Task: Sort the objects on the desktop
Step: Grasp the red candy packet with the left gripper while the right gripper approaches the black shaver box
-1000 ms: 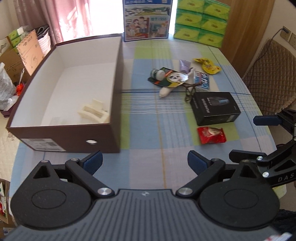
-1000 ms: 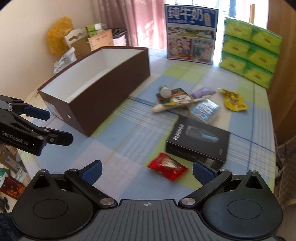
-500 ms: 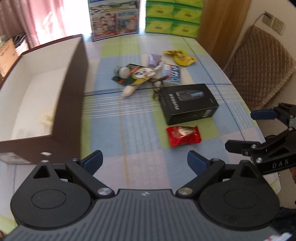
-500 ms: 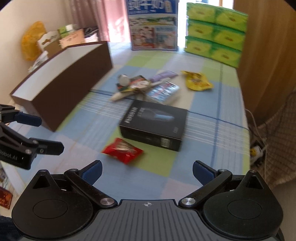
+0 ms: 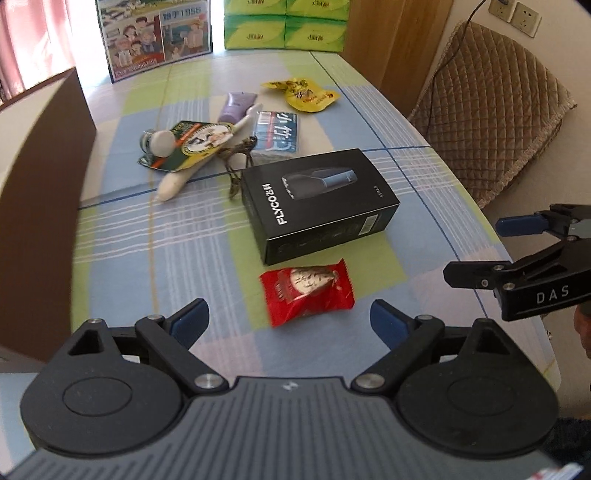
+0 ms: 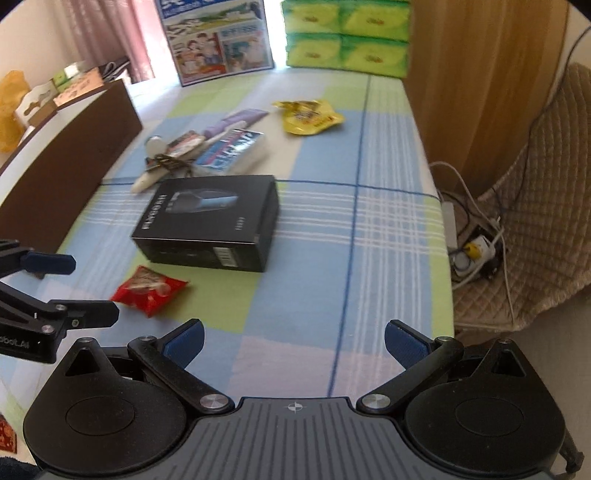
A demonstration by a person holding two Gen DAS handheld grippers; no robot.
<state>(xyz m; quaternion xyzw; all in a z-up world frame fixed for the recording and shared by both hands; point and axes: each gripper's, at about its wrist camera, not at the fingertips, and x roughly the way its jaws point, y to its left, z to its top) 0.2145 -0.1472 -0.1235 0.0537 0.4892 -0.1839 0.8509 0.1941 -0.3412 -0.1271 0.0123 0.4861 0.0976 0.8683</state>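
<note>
A red snack packet [image 5: 307, 291] lies on the checked tablecloth just beyond my left gripper [image 5: 290, 321], whose jaws stand wide and are closing with nothing pressed between them. Behind it sits a black shaver box [image 5: 317, 201]. Farther back lie a white tube [image 5: 199, 162], a green card [image 5: 192, 142], a purple tube [image 5: 240, 105], a blue tissue pack [image 5: 279, 133] and a yellow packet [image 5: 303, 94]. My right gripper [image 6: 293, 341] is open and empty over the cloth, right of the red packet [image 6: 149, 288] and near the black box [image 6: 210, 221].
A large brown storage box [image 5: 40, 177] stands along the left. A milk carton poster box [image 5: 155, 33] and green tissue packs [image 5: 284, 22] line the far edge. A quilted chair [image 5: 491, 122] stands beyond the table's right edge, with cables [image 6: 476, 243] on the floor.
Both grippers have moved right and down toward the red packet and black box. The brown box has slid to the left of both views. The left jaws have narrowed slightly.
</note>
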